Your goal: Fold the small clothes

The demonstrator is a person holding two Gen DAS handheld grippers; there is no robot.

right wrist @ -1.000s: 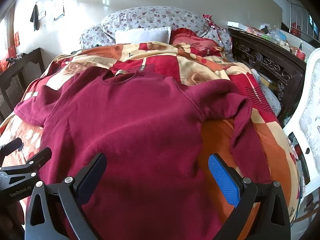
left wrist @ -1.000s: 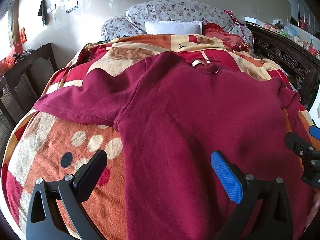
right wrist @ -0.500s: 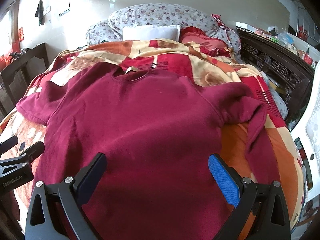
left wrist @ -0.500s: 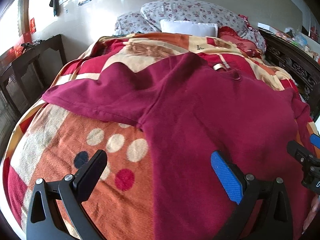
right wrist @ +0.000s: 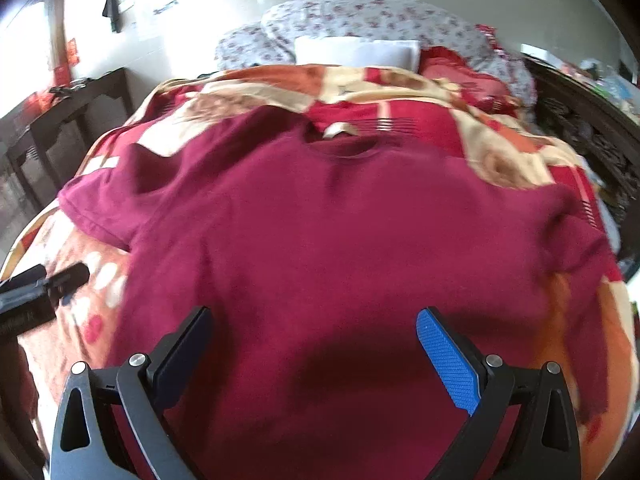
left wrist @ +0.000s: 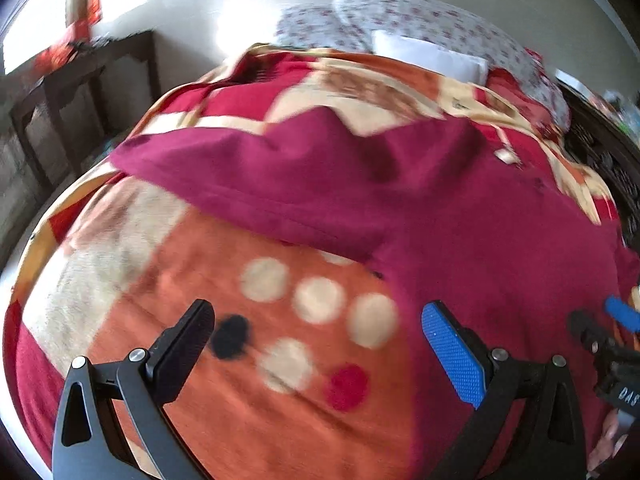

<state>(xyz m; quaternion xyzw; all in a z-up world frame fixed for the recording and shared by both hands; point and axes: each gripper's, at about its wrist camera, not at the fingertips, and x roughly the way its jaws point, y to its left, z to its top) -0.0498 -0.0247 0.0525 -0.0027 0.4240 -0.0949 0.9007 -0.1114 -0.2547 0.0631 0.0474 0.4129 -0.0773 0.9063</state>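
A dark red sweater [right wrist: 340, 216] lies spread flat on the bed, neck toward the pillows, and also shows in the left wrist view [left wrist: 460, 220]. Its left sleeve [left wrist: 256, 176] stretches out to the left; its right sleeve [right wrist: 592, 280] is bunched at the bed's right edge. My left gripper [left wrist: 320, 340] is open and empty above the blanket, beside the sweater's left side, below the sleeve. My right gripper [right wrist: 314, 340] is open and empty above the sweater's lower body. Both views are motion-blurred.
An orange, red and cream blanket [left wrist: 240, 360] covers the bed. Flowered pillows [right wrist: 360, 24] and a white pillow [right wrist: 356, 50] lie at the head. A dark wooden table [right wrist: 80, 120] stands to the left, carved dark furniture [right wrist: 592, 132] to the right.
My left gripper has swung left, off the sweater's body, and now hangs over the dotted blanket. My right gripper has shifted left toward the sweater's middle. Both stay open.
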